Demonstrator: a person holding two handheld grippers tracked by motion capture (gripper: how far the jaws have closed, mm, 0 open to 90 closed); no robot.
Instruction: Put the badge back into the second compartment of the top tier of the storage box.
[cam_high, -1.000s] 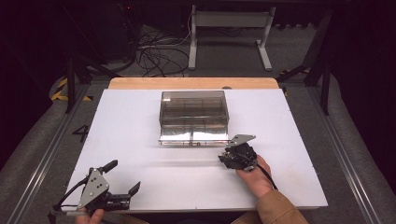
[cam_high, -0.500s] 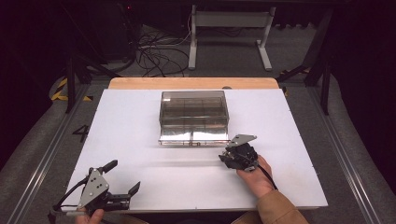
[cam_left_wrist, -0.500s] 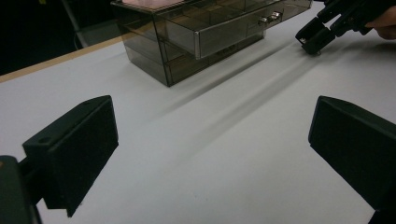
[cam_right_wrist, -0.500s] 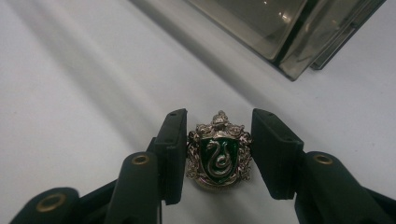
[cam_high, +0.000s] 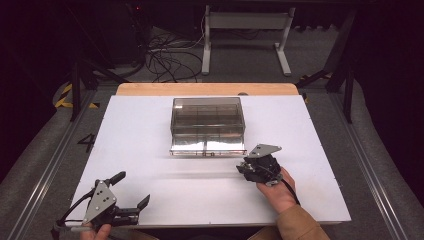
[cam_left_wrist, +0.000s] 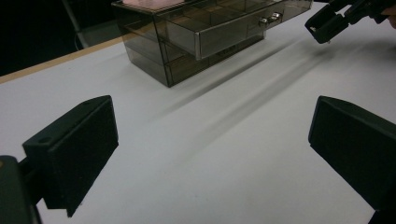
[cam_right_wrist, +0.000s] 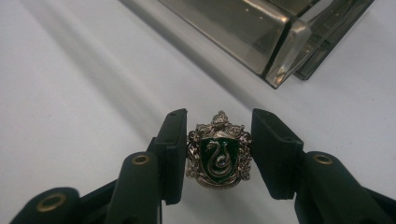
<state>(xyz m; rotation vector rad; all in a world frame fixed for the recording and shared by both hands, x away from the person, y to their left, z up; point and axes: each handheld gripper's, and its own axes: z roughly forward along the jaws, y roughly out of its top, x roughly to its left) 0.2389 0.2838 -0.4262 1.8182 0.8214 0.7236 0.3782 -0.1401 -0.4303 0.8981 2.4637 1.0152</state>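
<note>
Right gripper view shows my right gripper clenched on the crest badge, just short of the drawer box; my left gripper hangs released, farther back.

My left gripper hangs over the white table, its jaws wide apart with nothing between them. Ahead stands the smoky clear box, one drawer pulled partly out. My right gripper hovers at the top right.
</note>
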